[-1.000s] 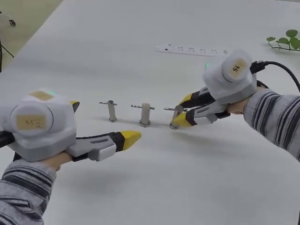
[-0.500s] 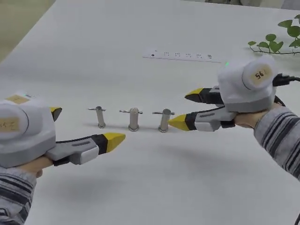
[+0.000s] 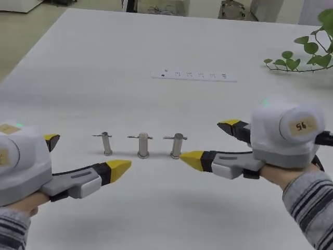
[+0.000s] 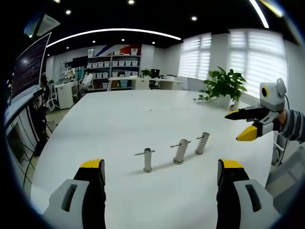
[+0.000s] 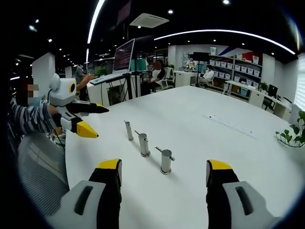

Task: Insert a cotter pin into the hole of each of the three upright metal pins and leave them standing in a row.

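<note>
With your left gripper [image 3: 87,153] and right gripper [image 3: 208,140] spread empty, take the stiff, probably tippy metal pins [image 3: 142,145] low on the shank.

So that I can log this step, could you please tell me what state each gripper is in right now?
Left gripper: open, holding nothing.
Right gripper: open, holding nothing.

open office, desks [image 5: 112,78], monitors [image 5: 123,54], storage shelves [image 4: 113,63]

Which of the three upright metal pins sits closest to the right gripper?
The grey metal pin at the right end of the row in the head view, just beside the open right gripper; the other two stand farther left.
</note>
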